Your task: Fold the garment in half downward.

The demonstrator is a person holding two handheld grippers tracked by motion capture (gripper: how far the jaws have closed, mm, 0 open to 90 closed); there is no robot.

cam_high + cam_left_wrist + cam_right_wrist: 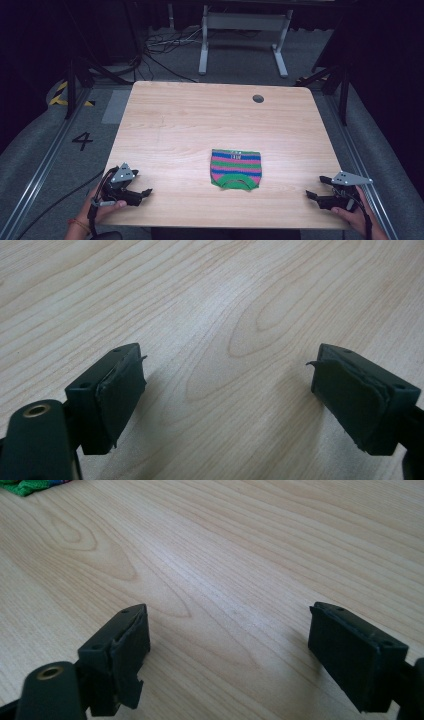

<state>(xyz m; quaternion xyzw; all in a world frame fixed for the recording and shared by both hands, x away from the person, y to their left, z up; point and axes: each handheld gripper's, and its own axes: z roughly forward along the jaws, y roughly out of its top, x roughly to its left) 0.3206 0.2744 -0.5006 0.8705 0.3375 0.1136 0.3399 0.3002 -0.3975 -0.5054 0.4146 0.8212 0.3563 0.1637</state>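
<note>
Table (175, 125) — light wood-grain top with rounded corners and a round cable hole (258, 98) near the far edge, right of centre. It stands on grey carpet marked with a black numeral 4 (82, 140) to its left.

Striped knit cloth (236, 169) — folded flat into a rough rectangle, with bands of green, pink and blue and a green curved hem along the near edge. It lies on the near half of the table, a little right of centre, roughly midway between the two grippers and well apart from each. In the right gripper view one green corner of it (31, 486) shows at the upper left, far beyond the jaws.

Left gripper (145, 192) — black, with a grey three-cornered plate on top, held in the person's left hand (102, 205) at the near left corner of the table. Its jaws point inward toward the table's middle. In the left gripper view (227, 385) the jaws stand wide apart over bare wood, nothing between them; the pads (120, 395) look worn at the edges.

Right gripper (310, 194) — same build, held in the right hand (352, 215) at the near right corner, jaws pointing inward. In the right gripper view (227, 640) the jaws are likewise spread wide over bare table, holding nothing.

Background — a white table frame (243, 30) and loose cables (165, 42) on the floor beyond the far edge.
</note>
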